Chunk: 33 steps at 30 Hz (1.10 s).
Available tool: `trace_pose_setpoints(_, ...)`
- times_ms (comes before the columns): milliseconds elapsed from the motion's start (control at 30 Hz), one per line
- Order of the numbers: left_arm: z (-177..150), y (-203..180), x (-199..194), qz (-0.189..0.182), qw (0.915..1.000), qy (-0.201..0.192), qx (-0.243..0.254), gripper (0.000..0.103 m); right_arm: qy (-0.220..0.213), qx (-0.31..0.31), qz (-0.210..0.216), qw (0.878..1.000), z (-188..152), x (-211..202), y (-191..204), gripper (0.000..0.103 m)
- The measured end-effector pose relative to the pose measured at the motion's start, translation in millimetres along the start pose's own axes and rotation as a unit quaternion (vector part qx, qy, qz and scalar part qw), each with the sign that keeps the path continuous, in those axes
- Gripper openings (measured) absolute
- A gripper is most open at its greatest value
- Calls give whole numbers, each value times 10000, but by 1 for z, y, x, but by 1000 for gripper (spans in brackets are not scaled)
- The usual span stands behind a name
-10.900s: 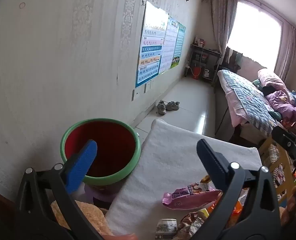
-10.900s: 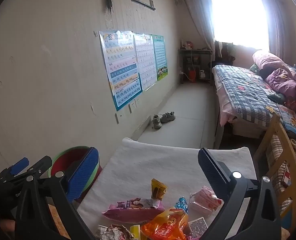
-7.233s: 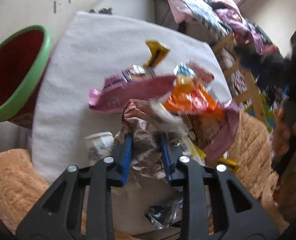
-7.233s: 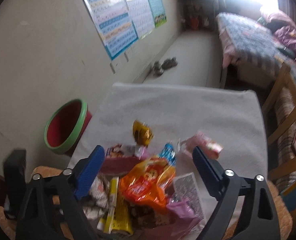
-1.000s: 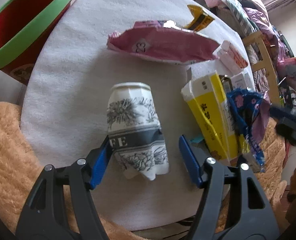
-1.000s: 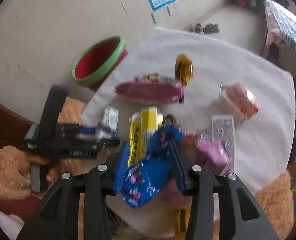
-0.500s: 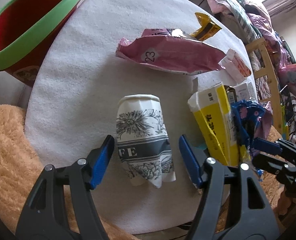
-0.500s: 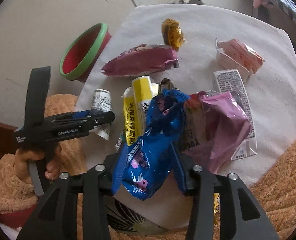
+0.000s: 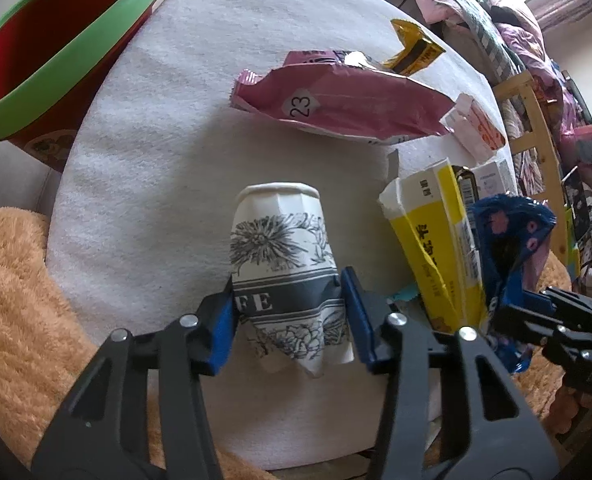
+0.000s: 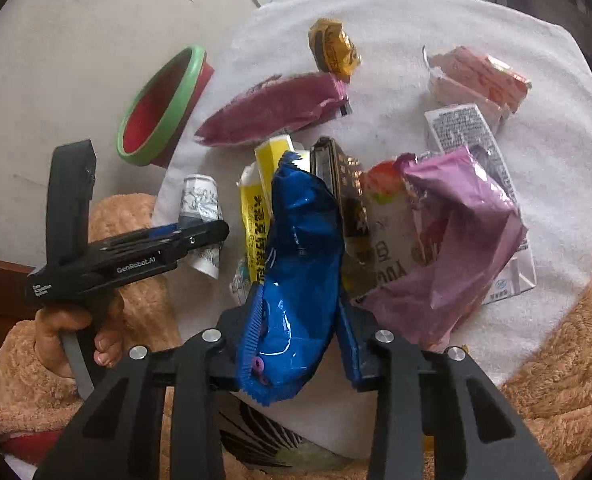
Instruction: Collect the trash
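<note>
Half a second ago open, the left gripper (image 9: 288,312) jaws are closing on the crushed floral paper cup (image 9: 284,256) lying on the white cloth (image 9: 144,128). Right gripper (image 10: 298,328) jaws are closing on the blue foil wrapper (image 10: 304,248). Squeeze gently, lift clear, carry toward the green-rimmed red bin (image 9: 36,60).

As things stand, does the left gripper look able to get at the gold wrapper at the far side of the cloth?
Probably not right away. The left gripper is closing on the paper cup, so it is occupied, and the long pink bag lies between it and the gold wrapper.
</note>
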<state>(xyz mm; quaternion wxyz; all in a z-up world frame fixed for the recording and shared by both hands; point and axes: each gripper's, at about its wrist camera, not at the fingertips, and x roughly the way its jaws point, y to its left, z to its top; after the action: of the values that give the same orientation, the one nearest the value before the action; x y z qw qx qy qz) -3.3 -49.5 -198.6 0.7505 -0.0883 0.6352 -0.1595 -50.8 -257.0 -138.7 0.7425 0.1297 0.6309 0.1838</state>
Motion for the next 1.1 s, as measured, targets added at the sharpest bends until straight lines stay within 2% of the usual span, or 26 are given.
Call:
trace_pose_setpoints(433,-1,0,-12,56,9997,-229,45,46,-937,-190,-138,9953,22,-38,12,29)
trace_pose_setpoints(667,1,0,-28,151,9986,-497,137,46,-947,-257,-129,9951,24,-37,15,29)
trace_pose_setpoints(1100,6,12,-48,332,9958,-852,-27,46,-931,-288,-138,9951,27,-31,22,29)
